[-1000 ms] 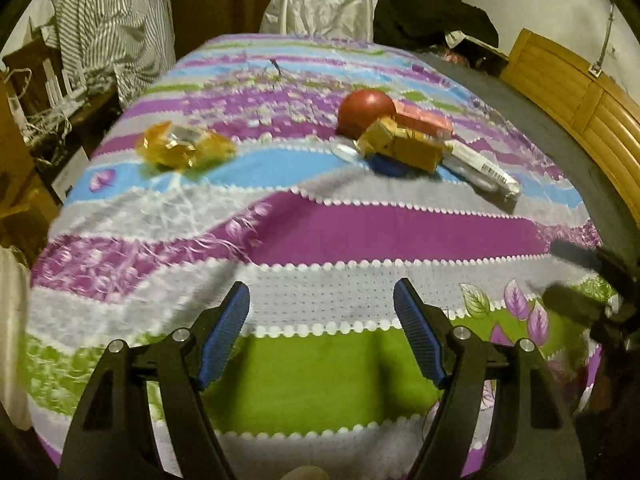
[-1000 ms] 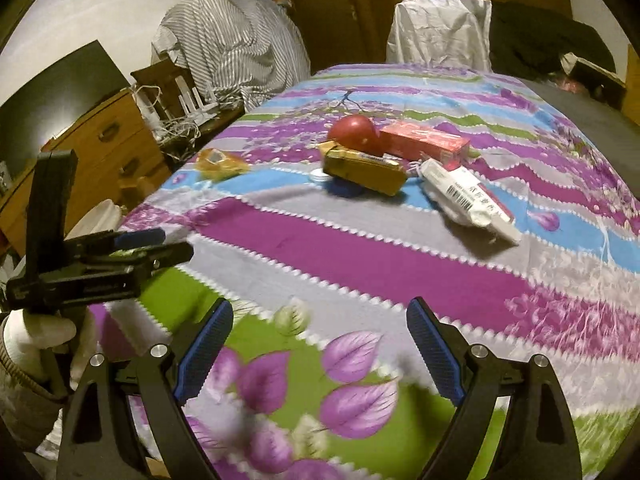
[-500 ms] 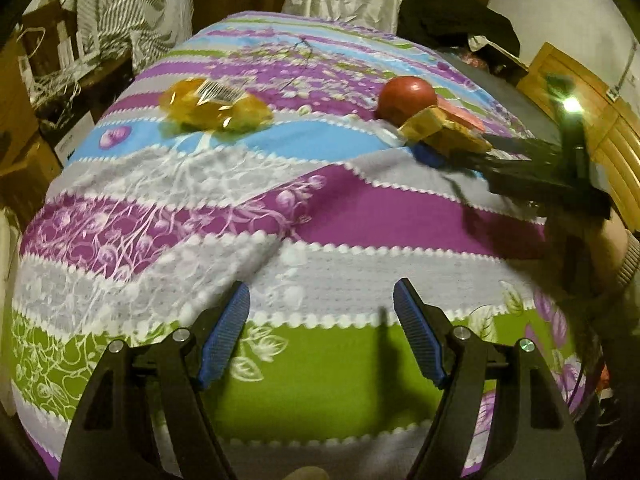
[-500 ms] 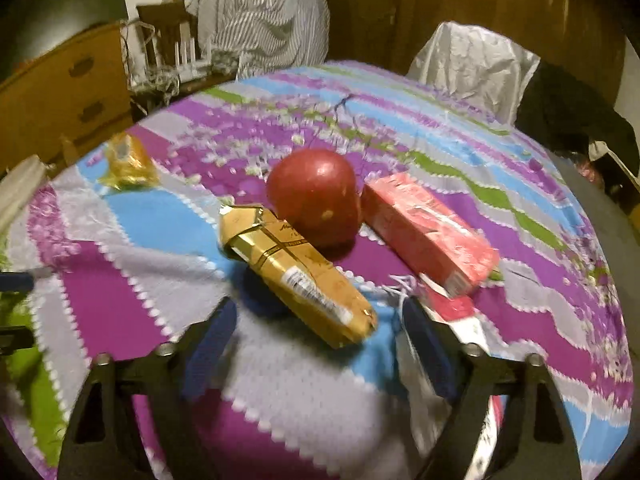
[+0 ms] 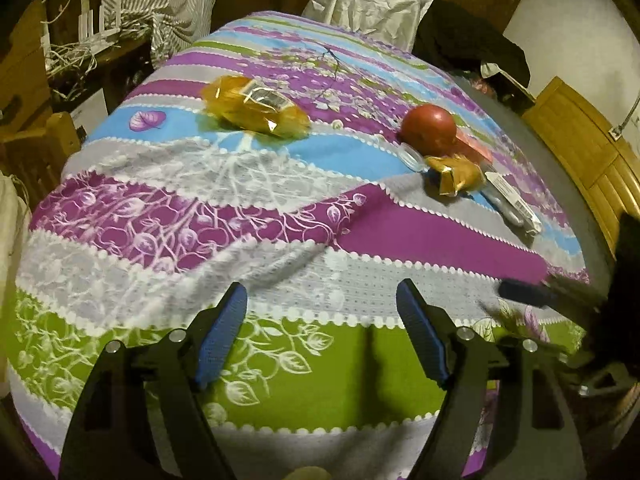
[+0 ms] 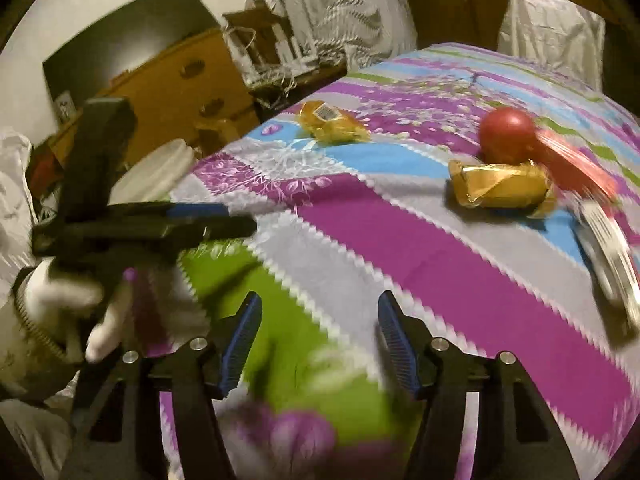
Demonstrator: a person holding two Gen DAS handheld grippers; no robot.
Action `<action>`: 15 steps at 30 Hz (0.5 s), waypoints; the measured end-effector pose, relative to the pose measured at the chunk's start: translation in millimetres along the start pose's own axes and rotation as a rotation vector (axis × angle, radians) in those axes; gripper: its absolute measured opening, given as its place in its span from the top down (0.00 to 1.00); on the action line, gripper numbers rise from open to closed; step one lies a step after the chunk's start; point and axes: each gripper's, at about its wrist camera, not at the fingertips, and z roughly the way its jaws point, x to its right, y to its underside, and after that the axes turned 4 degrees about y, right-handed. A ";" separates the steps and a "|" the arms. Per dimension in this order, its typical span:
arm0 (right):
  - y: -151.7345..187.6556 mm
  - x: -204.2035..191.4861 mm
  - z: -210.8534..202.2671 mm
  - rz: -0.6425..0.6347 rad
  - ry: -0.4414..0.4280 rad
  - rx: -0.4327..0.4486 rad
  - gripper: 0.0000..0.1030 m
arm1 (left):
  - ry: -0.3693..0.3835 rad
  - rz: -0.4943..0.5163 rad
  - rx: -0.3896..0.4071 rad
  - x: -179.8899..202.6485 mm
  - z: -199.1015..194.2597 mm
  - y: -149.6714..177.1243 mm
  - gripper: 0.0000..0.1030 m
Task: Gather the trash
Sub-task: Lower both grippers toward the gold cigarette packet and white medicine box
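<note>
Presently, nothing is held by either gripper. The left gripper [image 5: 320, 332] is kept with jaws spread above the bedspread [image 5: 420, 236]; those of the right gripper [image 6: 320, 344], just closing, are still parted.

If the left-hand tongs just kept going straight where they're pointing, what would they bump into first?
Probably just the striped bedspread: the open left tongs tilt down at bare cloth. The yellow wrapper lies farther on, slightly left.

A striped bedspread [image 5: 400, 236] carries a yellow wrapper [image 5: 256, 106], red ball [image 5: 429, 128] and gold packet [image 5: 456, 174].
</note>
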 end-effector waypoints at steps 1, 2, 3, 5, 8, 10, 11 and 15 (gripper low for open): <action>5.8 6.4 -5.9 0.015 0.016 0.008 0.36 | -0.002 0.014 -0.004 3.0 0.8 -1.7 0.28; 13.0 19.4 -15.1 0.045 0.043 0.017 0.35 | 0.000 0.034 -0.009 7.9 2.2 -3.7 0.28; 21.5 28.4 -22.5 0.067 0.061 0.021 0.34 | 0.008 0.057 -0.014 13.3 3.9 -5.1 0.28; 31.1 51.2 -36.3 0.116 0.103 0.025 0.31 | 0.032 0.146 -0.033 34.2 11.5 -12.3 0.25; 38.0 85.6 -55.6 0.160 0.156 0.039 0.28 | 0.061 0.329 -0.048 72.8 24.9 -29.2 0.22; 39.8 100.7 -63.9 0.169 0.176 0.054 0.25 | 0.087 0.427 -0.065 96.1 39.5 -46.2 0.17; 37.2 108.9 -70.0 0.173 0.189 0.067 0.24 | 0.106 0.463 -0.073 105.9 47.5 -55.2 0.17; 32.4 131.7 -80.4 0.183 0.215 0.077 0.20 | 0.132 0.558 -0.101 137.7 86.9 -88.5 0.16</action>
